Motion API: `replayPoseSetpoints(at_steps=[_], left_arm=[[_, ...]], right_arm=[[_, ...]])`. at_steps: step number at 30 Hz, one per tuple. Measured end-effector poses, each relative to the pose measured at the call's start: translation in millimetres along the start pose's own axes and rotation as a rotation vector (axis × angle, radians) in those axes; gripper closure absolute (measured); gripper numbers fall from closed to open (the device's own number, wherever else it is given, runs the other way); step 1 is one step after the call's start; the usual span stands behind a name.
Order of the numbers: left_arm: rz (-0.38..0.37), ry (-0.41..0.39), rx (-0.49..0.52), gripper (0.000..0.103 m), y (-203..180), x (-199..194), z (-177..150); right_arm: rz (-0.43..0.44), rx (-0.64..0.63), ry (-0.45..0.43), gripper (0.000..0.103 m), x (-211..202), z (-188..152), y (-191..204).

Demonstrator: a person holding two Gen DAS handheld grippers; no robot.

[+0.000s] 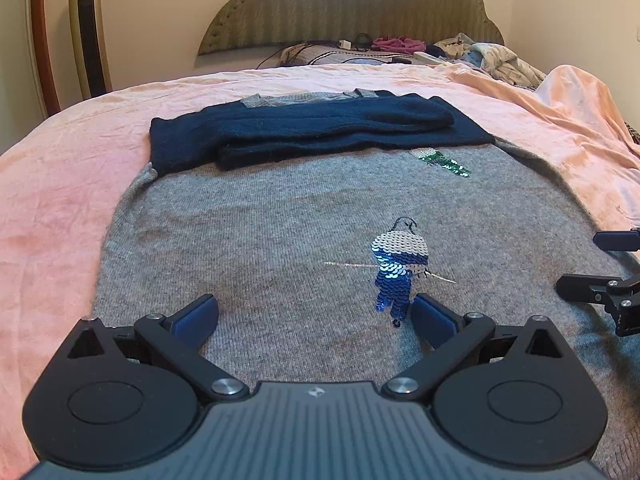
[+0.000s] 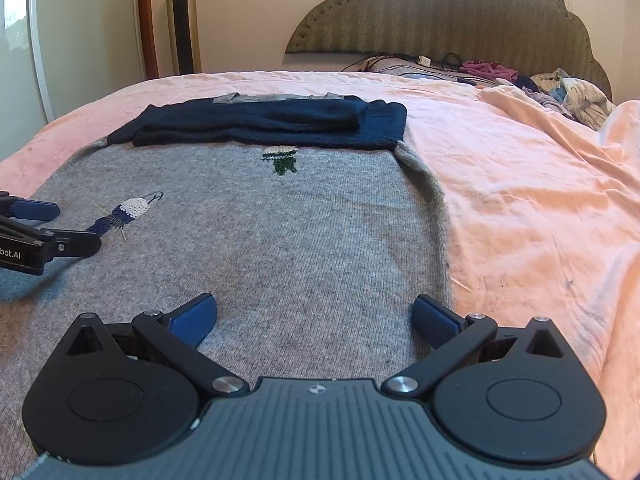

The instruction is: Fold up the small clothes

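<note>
Hovering over a grey sweater (image 1: 256, 240) on the bed, both grippers were wide open and held nothing.

The sweater lay flat on the pink bedsheet (image 1: 60, 208), with its dark navy sleeves (image 1: 312, 128) folded across the far part. The left gripper (image 1: 314, 316) was above the near part of the sweater, its blue pads (image 1: 196, 314) spread wide, and the sequin figure (image 1: 394, 272) was just beside its right pad. The right gripper (image 2: 314, 316) was also above the near part, close to the right edge of the sweater; its right pad (image 2: 434, 320) was near that edge, beside the pink sheet. A small green sequin patch (image 2: 282, 160) was farther away, just before the navy sleeves. At the far right of the bed lay a pile of other clothes (image 2: 568, 92), well apart from the sweater.
</note>
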State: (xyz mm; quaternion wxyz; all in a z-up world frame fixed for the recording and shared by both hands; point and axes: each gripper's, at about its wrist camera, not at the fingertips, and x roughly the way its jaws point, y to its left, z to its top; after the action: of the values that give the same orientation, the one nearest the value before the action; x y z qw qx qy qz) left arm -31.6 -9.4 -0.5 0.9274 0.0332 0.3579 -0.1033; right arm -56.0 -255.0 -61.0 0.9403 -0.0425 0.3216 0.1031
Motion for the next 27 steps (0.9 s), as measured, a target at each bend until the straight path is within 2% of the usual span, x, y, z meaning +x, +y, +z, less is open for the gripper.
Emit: replayPoseSetpoints(at_steps=[19, 24, 27], left_arm=[[0.008, -0.002, -0.008, 0.0, 0, -1, -1], [0.037, -0.002, -0.014, 0.0, -2, -3, -2], [0.082, 0.005, -0.045, 0.0, -1, -10, -6]], right_arm=[[0.001, 0.009, 0.001, 0.0, 1, 1, -2], [-0.006, 0.01, 0.001, 0.0, 0, 0, -2], [-0.013, 0.019, 0.001, 0.0, -4, -1, -3]])
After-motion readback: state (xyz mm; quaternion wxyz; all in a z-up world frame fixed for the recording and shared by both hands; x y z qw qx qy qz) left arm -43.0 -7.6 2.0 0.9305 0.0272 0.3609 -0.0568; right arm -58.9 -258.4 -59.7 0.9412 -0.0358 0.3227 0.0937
